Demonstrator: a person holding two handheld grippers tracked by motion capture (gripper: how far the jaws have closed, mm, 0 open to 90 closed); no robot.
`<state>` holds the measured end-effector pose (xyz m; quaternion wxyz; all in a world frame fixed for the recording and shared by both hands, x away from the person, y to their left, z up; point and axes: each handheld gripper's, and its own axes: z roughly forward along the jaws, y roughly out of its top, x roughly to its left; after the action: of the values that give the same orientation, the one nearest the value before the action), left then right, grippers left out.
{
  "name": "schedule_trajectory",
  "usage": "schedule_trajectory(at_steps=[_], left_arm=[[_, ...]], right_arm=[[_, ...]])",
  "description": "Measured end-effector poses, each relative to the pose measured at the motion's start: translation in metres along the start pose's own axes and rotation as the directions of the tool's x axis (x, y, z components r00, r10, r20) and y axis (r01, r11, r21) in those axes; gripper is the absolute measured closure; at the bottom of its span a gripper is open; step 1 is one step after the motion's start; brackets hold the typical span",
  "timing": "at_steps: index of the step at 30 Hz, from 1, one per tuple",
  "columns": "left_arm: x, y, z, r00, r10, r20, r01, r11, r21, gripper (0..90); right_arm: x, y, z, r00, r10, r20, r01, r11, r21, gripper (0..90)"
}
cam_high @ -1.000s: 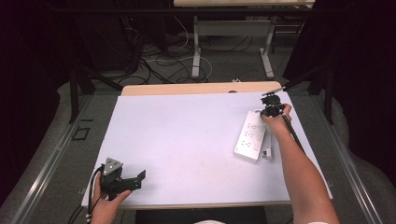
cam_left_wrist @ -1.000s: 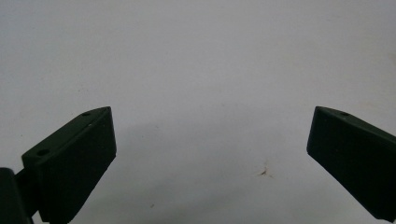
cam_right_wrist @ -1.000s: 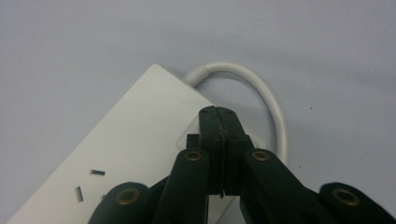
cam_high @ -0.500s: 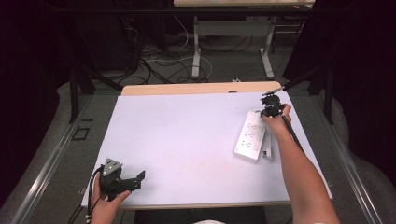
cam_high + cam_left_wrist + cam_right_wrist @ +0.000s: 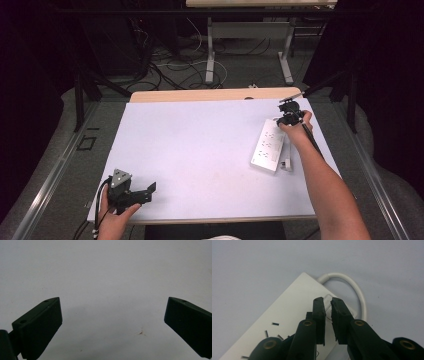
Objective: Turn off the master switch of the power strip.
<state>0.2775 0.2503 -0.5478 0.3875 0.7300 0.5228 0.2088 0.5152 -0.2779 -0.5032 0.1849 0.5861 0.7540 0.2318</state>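
Observation:
A white power strip [image 5: 269, 145] lies slantwise at the right of the white table [image 5: 200, 140]. My right gripper [image 5: 287, 116] points down at its far end. In the right gripper view the gripper [image 5: 327, 300] hovers over the strip [image 5: 287, 307], right at its clear switch [image 5: 328, 305]. Its jaws have just been opening and stand a narrow gap apart, with nothing pinched between them. The strip's white cable [image 5: 359, 292] loops off past the end. My left gripper [image 5: 147, 192] rests at the table's near left corner, and its jaws [image 5: 113, 300] are wide open over bare tabletop.
A wooden strip [image 5: 200, 95] edges the table's far side. Beyond it, loose cables [image 5: 175, 60] and metal desk legs [image 5: 210, 55] stand on the floor. A short length of the cable [image 5: 286, 162] lies beside the power strip's near end.

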Motion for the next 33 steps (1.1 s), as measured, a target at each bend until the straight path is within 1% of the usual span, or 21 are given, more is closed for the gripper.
schedule_trajectory(at_steps=[3,6,9,12,13,14,16,17,18,19,20,21,23,24,25,26,27,29,31,32,33], left_arm=[[0.000,0.000,0.000,1.0000,0.005,0.001,-0.005,1.0000,0.005,1.5],[0.000,0.000,0.000,1.0000,0.001,0.004,-0.001,1.0000,0.003,1.5],[0.000,0.000,0.000,1.0000,0.001,0.004,-0.001,1.0000,0.003,1.5],[0.000,0.000,0.000,1.0000,0.002,0.004,-0.002,1.0000,0.001,1.5],[0.000,0.000,0.000,1.0000,0.003,0.003,-0.003,1.0000,0.003,1.5],[0.000,0.000,0.000,1.0000,0.003,0.002,-0.003,1.0000,0.003,1.5],[0.000,0.000,0.000,1.0000,0.007,0.003,-0.007,1.0000,0.003,1.5],[0.000,0.000,0.000,1.0000,0.005,0.004,-0.005,1.0000,0.004,1.5],[0.000,0.000,0.000,1.0000,0.005,0.005,-0.005,1.0000,0.004,1.5],[0.000,0.000,0.000,1.0000,0.007,0.005,-0.007,1.0000,0.004,1.5],[0.000,0.000,0.000,1.0000,0.006,0.005,-0.006,1.0000,0.003,1.5],[0.000,0.000,0.000,1.0000,0.006,0.006,-0.006,1.0000,0.002,1.5],[0.000,0.000,0.000,0.9999,0.010,0.007,-0.010,0.9999,0.005,1.5],[0.000,0.000,0.000,0.9999,0.010,0.007,-0.011,0.9999,0.004,1.5],[0.000,0.000,-0.001,0.9999,0.013,0.007,-0.013,0.9999,0.006,1.5],[0.000,0.000,-0.001,0.9999,0.013,0.007,-0.013,0.9999,0.006,1.5],[0.000,0.000,-0.001,0.9999,0.013,0.007,-0.013,0.9999,0.007,1.5],[0.000,0.000,-0.001,0.9999,0.012,0.009,-0.012,0.9999,0.007,1.5],[0.000,0.000,-0.001,0.9999,0.010,0.008,-0.010,0.9999,0.006,1.5],[0.001,0.000,-0.001,0.9999,0.012,0.008,-0.013,0.9999,0.004,1.5],[0.000,0.000,-0.001,0.9999,0.013,0.007,-0.013,0.9999,0.002,1.5]], right_arm=[[0.001,0.000,-0.002,0.9999,-0.009,-0.009,0.009,1.000,-0.008,75.8],[0.003,0.000,-0.005,0.9998,-0.001,-0.018,0.001,1.000,-0.014,69.3],[0.005,-0.001,-0.007,0.9991,-0.015,-0.038,0.015,1.000,-0.015,63.7],[0.007,-0.002,-0.010,0.9988,-0.023,-0.043,0.023,1.000,-0.012,58.2],[0.008,-0.002,-0.010,0.9994,-0.015,-0.032,0.015,1.000,-0.012,57.0],[0.007,-0.002,-0.011,0.9989,-0.027,-0.039,0.026,1.000,-0.017,55.3],[0.007,-0.003,-0.013,0.9986,-0.027,-0.046,0.027,1.000,-0.012,53.0],[0.008,-0.004,-0.014,0.9991,-0.016,-0.039,0.015,1.000,-0.006,51.3],[0.009,-0.005,-0.015,0.9982,-0.036,-0.048,0.036,0.999,-0.001,49.3],[0.009,-0.005,-0.015,0.9982,-0.036,-0.048,0.036,0.999,-0.001,49.3],[0.011,-0.006,-0.016,0.9980,-0.047,-0.042,0.046,0.999,-0.017,47.7],[0.010,-0.006,-0.019,0.9969,-0.066,-0.043,0.065,0.998,-0.018,47.0],[0.012,-0.006,-0.020,0.9975,-0.057,-0.040,0.057,0.998,-0.022,45.8],[0.012,-0.006,-0.021,0.9956,-0.077,-0.054,0.075,0.997,-0.029,45.3],[0.013,-0.007,-0.023,0.9949,-0.080,-0.061,0.079,0.996,-0.029,45.2],[0.013,-0.007,-0.023,0.9949,-0.080,-0.061,0.079,0.996,-0.029,45.2],[0.016,-0.007,-0.024,0.9959,-0.065,-0.062,0.063,0.998,-0.029,45.1],[0.017,-0.009,-0.026,0.9949,-0.076,-0.066,0.074,0.997,-0.033,43.9],[0.020,-0.011,-0.028,0.9956,-0.068,-0.063,0.066,0.997,-0.035,37.9],[0.021,-0.011,-0.030,0.9944,-0.083,-0.066,0.081,0.996,-0.036,37.1],[0.024,-0.013,-0.032,0.9942,-0.068,-0.084,0.065,0.997,-0.039,31.8]])
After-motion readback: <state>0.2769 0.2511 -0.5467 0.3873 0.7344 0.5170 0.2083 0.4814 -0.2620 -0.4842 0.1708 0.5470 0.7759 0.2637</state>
